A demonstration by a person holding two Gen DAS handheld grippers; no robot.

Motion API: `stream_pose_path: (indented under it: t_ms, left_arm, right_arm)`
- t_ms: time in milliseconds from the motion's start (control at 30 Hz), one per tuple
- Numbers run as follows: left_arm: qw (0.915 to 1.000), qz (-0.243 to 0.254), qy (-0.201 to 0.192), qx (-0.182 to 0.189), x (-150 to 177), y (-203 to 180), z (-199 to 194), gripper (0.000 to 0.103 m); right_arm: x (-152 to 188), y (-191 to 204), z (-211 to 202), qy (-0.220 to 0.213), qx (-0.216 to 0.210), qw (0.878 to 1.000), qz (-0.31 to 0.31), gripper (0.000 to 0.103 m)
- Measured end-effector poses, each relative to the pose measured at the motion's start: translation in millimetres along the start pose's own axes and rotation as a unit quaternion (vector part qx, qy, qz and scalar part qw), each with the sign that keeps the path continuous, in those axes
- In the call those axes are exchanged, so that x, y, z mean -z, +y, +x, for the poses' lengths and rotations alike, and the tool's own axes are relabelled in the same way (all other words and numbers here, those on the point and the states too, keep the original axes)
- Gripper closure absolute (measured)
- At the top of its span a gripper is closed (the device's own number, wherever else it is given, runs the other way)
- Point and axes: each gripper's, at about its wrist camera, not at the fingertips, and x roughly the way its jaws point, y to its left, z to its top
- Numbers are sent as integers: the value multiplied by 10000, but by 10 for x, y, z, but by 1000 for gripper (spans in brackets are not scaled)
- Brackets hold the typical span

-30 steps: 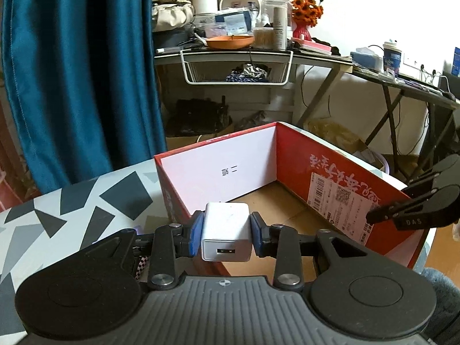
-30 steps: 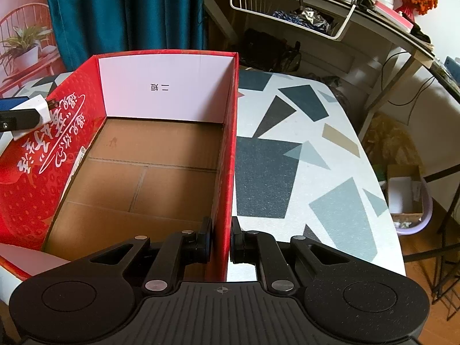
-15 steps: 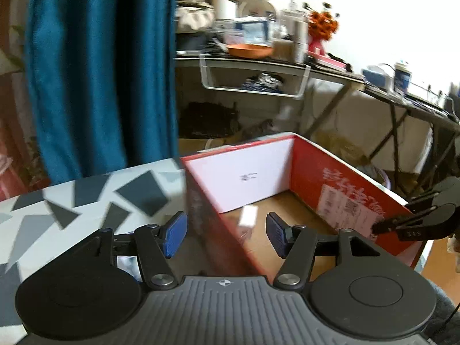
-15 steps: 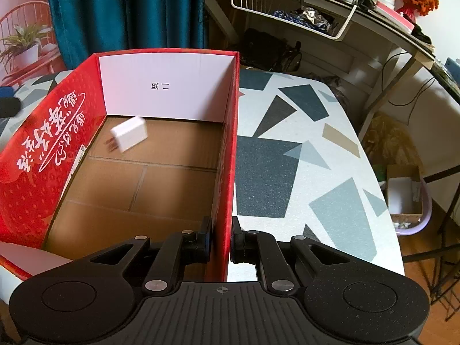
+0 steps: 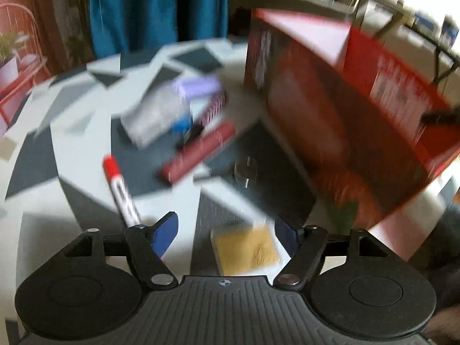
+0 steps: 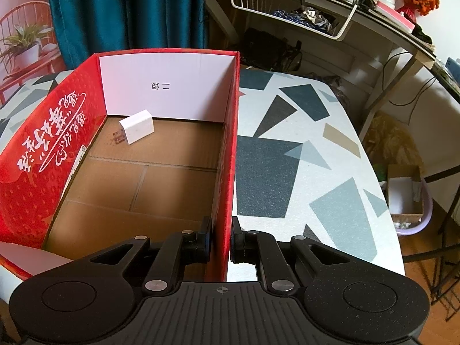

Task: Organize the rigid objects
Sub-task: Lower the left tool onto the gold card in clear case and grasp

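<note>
From the left wrist, the picture is smeared by motion. The left gripper point(image 5: 225, 231) has its jaws spread wide; they have just been opening, and nothing is pressed between the blue pads point(image 5: 164, 231). A yellow flat packet point(image 5: 245, 248) lies on the patterned table point(image 5: 37, 224) below the gap between the fingers, nearer the right finger, untouched as far as the blur allows. A red-capped marker point(image 5: 119, 188) lies just ahead of the left finger, its lower end reaching toward that finger's tip. Further ahead and slightly left sit a dark red bar-shaped item point(image 5: 198, 151), a grey-white boxy item point(image 5: 155, 118) and a pale purple item point(image 5: 199, 86); they are too blurred to name more closely. The red cardboard box point(image 5: 402, 92) stands ahead and to the right of the right finger.

From the right wrist, the picture is sharp. The right gripper point(image 6: 221, 243) is clenched on the near right wall of the red cardboard box point(image 6: 230, 143), one finger inside the box and one outside, the pads pressing the wall from both sides. The white charger point(image 6: 137, 126) lies on the brown floor of the box, far ahead and to the left of the fingers, close to the white far wall, its metal prongs pointing left. The table point(image 6: 330, 172) stretches away to the right of the outer finger.
</note>
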Motion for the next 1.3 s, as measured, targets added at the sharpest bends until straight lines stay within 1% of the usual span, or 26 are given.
stream_pose_path:
  t_ms: [33, 67, 167, 233, 367, 400, 433, 467, 500, 533, 800, 967, 1033, 1100, 1200, 1300]
  left_arm:
    - [9998, -31, 118, -145, 31, -8, 56, 12]
    - [9995, -98, 176, -230, 27, 12, 82, 11]
    - [9992, -257, 267, -162, 44, 22, 135, 11]
    - [9992, -187, 301, -169, 55, -19, 149, 11]
    - [9986, -108, 405, -329, 129, -78, 190, 11]
    - [9988, -95, 345, -343, 159, -79, 168, 13]
    - [9990, -63, 296, -324, 170, -87, 151, 18]
    - [9993, -39, 227, -309, 168, -86, 139, 29]
    - [9994, -23, 154, -304, 160, -89, 132, 36]
    - [9994, -22, 101, -326, 150, -81, 114, 41]
    - [9987, -233, -84, -454, 72, 48, 178, 42]
    - [9979, -325, -145, -545, -42, 85, 285, 41]
    - [9975, -393, -73, -580, -72, 92, 293, 40]
    - [9968, -470, 82, -647, -91, 86, 277, 40]
    - [9957, -660, 269, -591, -91, 97, 251, 39]
    - [9951, -688, 238, -670, -70, 79, 251, 39]
  right_arm:
    - [0, 8, 2, 1, 7, 10000, -7, 92]
    - [0, 11, 1, -1, 12, 10000, -10, 92]
    - [5, 11, -2, -8, 5, 10000, 11, 92]
    - [4, 8, -3, -5, 10, 10000, -6, 92]
    - [5, 8, -5, -11, 6, 10000, 4, 92]
    - [3, 10, -4, -7, 8, 10000, 0, 92]
    - [2, 12, -4, -4, 11, 10000, -5, 92]
    - [4, 10, -4, -2, 13, 10000, -9, 92]
    - [0, 10, -4, 4, 15, 10000, -15, 92]
    - [-3, 10, -4, 7, 20, 10000, -18, 92]
    - [-9, 17, -1, 12, 33, 10000, -26, 92]
    - [-3, 16, 0, 1, 32, 10000, -25, 92]
    - [1, 17, -3, -4, 38, 10000, -39, 92]
    - [1, 8, -7, -6, 26, 10000, -35, 92]
    - [2, 2, -12, -14, 16, 10000, -30, 92]
    - [6, 1, -12, -22, 38, 10000, -49, 92]
